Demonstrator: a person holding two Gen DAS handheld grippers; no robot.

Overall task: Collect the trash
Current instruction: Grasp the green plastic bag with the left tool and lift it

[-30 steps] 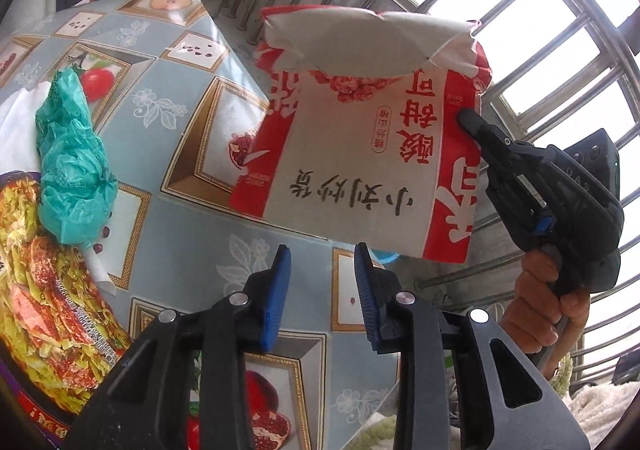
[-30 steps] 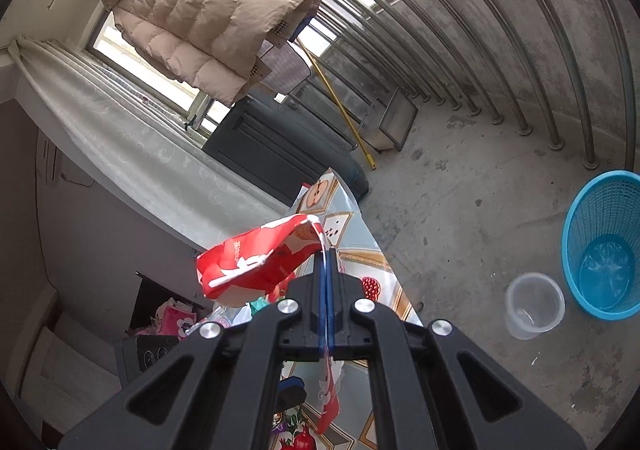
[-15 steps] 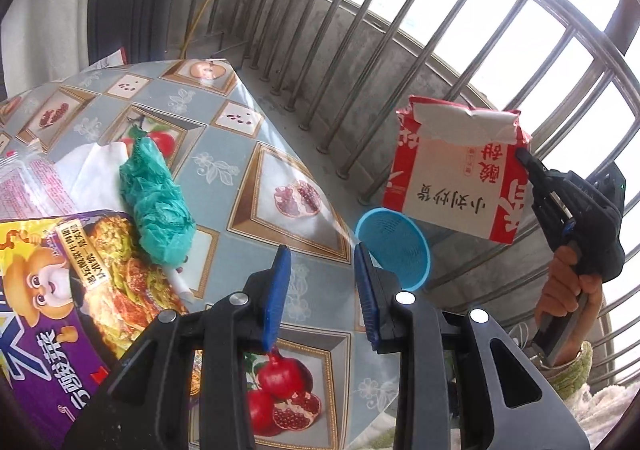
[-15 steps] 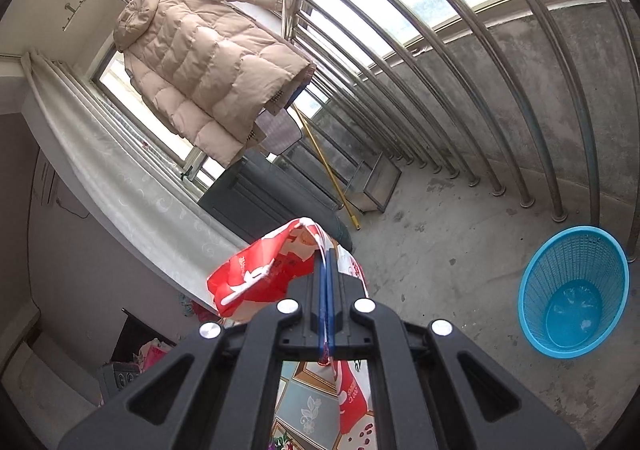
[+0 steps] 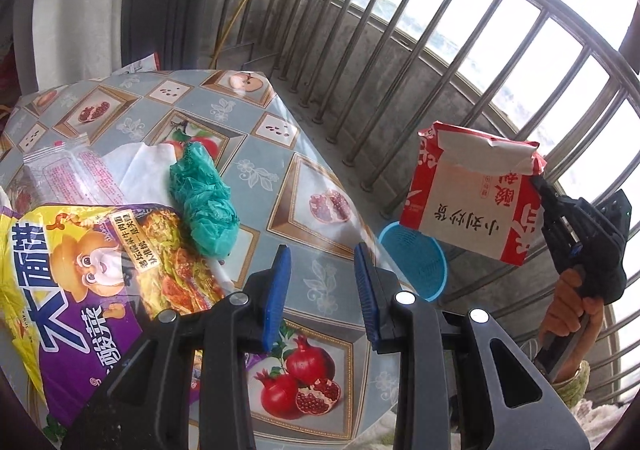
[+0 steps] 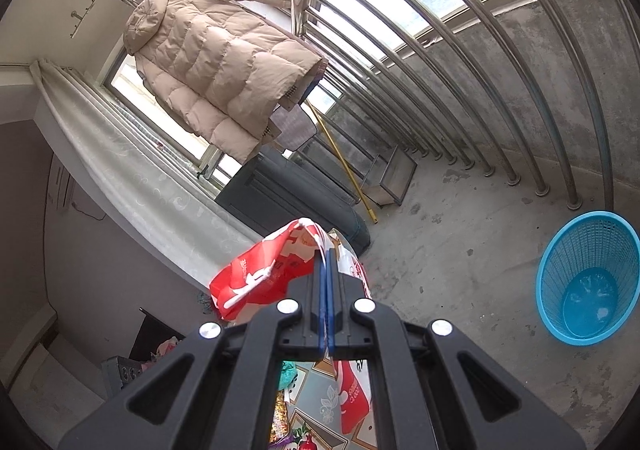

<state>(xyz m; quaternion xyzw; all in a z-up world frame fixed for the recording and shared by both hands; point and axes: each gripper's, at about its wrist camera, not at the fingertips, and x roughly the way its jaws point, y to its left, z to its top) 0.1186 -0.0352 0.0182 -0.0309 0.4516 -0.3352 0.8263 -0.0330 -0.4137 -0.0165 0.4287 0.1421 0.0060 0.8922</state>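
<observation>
My right gripper (image 6: 325, 250) is shut on a red and white snack wrapper (image 6: 260, 274). In the left wrist view the right gripper (image 5: 538, 181) holds the wrapper (image 5: 468, 217) in the air past the table's edge, above a blue mesh basket (image 5: 416, 258). The basket (image 6: 588, 278) stands on the concrete floor at the right. My left gripper (image 5: 322, 282) is open and empty above the table (image 5: 260, 173). A crumpled teal plastic bag (image 5: 204, 197), a purple and yellow noodle bag (image 5: 80, 282) and a clear wrapper (image 5: 60, 177) lie on the table to its left.
A white tissue (image 5: 136, 165) lies under the teal bag. Metal railing bars (image 5: 440, 41) close off the balcony. A beige padded coat (image 6: 216, 65) hangs overhead. A dark cabinet (image 6: 280, 193), a yellow broom handle (image 6: 340, 165) and a metal-framed box (image 6: 392, 177) stand along the wall.
The right gripper has carried the wrapper away from the table, out to the right and over the blue basket. The left gripper has pulled back and stays open.
</observation>
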